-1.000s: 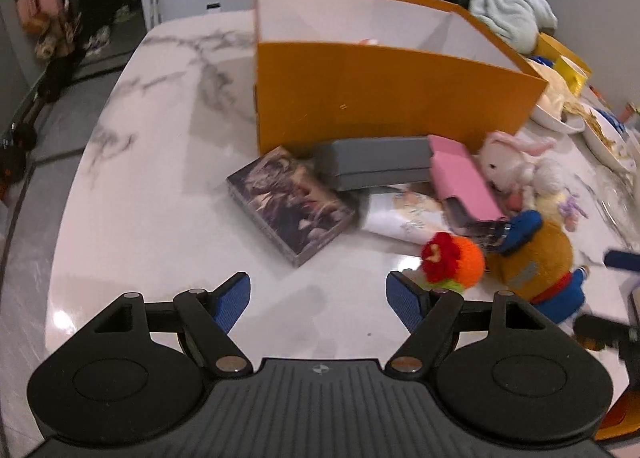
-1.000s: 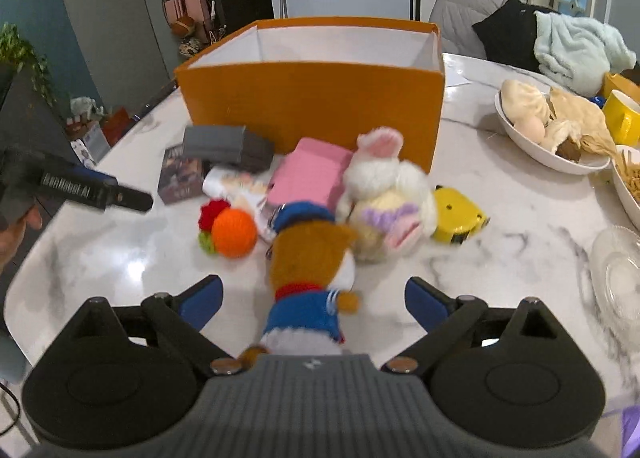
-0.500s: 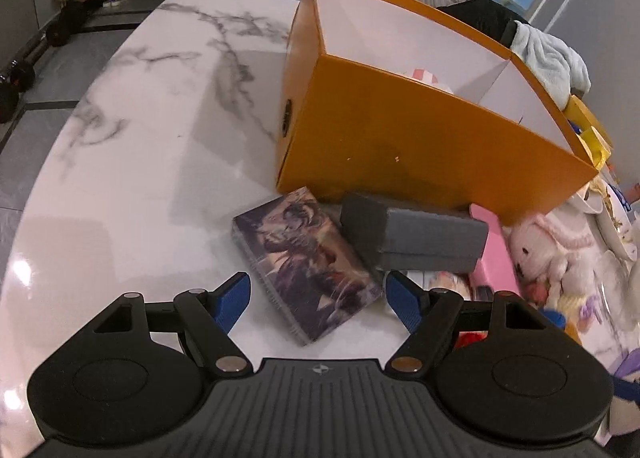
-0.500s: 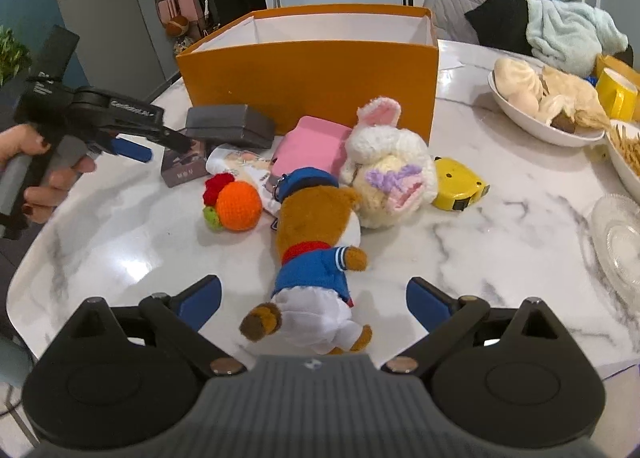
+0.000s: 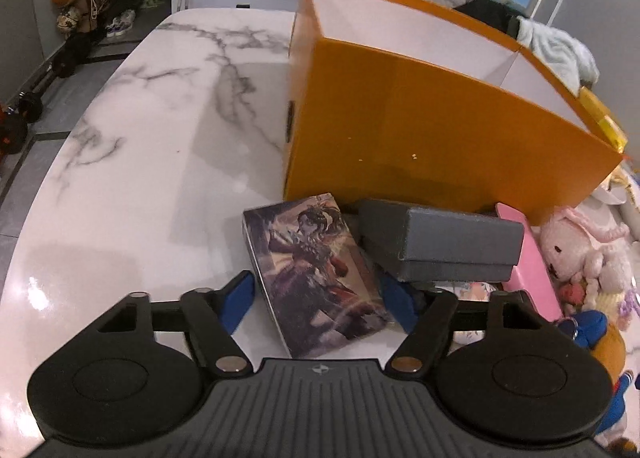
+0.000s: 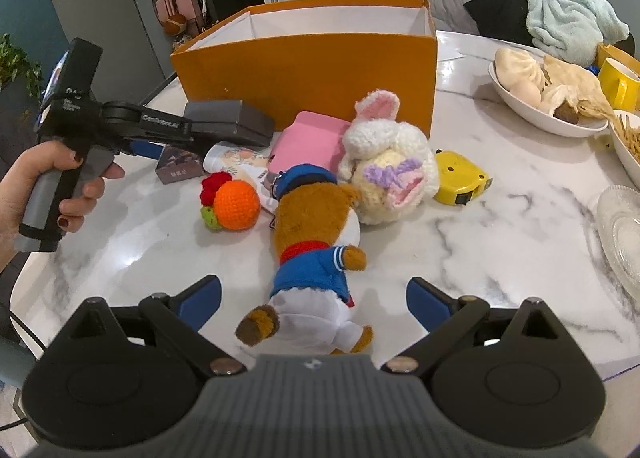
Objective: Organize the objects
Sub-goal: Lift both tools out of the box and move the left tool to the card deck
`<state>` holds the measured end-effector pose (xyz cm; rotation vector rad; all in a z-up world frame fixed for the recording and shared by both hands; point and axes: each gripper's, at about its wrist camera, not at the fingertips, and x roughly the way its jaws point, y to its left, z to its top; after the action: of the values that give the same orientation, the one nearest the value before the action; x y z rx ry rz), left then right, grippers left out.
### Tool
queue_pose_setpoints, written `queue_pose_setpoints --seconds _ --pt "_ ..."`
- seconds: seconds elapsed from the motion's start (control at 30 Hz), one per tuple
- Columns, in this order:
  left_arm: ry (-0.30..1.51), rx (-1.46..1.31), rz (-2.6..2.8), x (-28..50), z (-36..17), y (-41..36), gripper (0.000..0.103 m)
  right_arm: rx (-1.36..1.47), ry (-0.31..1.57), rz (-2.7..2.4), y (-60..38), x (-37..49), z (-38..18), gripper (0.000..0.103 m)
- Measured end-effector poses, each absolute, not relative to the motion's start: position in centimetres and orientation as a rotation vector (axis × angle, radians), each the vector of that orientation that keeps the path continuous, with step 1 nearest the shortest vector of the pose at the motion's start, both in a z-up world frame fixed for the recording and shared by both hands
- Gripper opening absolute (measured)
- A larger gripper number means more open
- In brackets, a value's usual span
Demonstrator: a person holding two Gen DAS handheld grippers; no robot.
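A flat box with a printed picture (image 5: 316,278) lies on the marble table (image 5: 152,178), in front of the big orange box (image 5: 420,130). My left gripper (image 5: 316,302) straddles it; the jaws are closing, with the blue pads (image 5: 238,300) close beside its long edges. In the right wrist view a hand holds that gripper (image 6: 176,146) over the picture box (image 6: 176,168). My right gripper (image 6: 314,300) is open above the legs of a brown bear toy in blue (image 6: 316,226), not touching it.
A grey box (image 5: 440,242) leans on a pink box (image 6: 308,142) by the orange box (image 6: 312,70). Nearby lie a rabbit toy (image 6: 384,182), an orange knitted ball (image 6: 234,204) and a yellow tape measure (image 6: 460,178). A food bowl (image 6: 544,114), yellow mug (image 6: 620,82) and glass plate (image 6: 620,230) stand at right.
My left gripper has moved forward and down over the picture box, and its jaws have narrowed around it. The right gripper has hardly moved; the bear toy now lies still.
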<state>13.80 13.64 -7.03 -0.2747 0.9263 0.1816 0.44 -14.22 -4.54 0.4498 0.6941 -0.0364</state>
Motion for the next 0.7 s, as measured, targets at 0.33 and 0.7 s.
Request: queue_pose_setpoints --seconds 0.33,0.7 --pt "0.882 -0.255 0.204 14.1 -7.0 14.1 0.072 0.435 0.659 -0.093 -13.9 1.2 -4.6 0.099" --pt "0.889 -0.030 0.228 13.6 -7.7 11.6 0.070 0.440 0.684 -0.108 -13.3 5.0 -6.0 0.069"
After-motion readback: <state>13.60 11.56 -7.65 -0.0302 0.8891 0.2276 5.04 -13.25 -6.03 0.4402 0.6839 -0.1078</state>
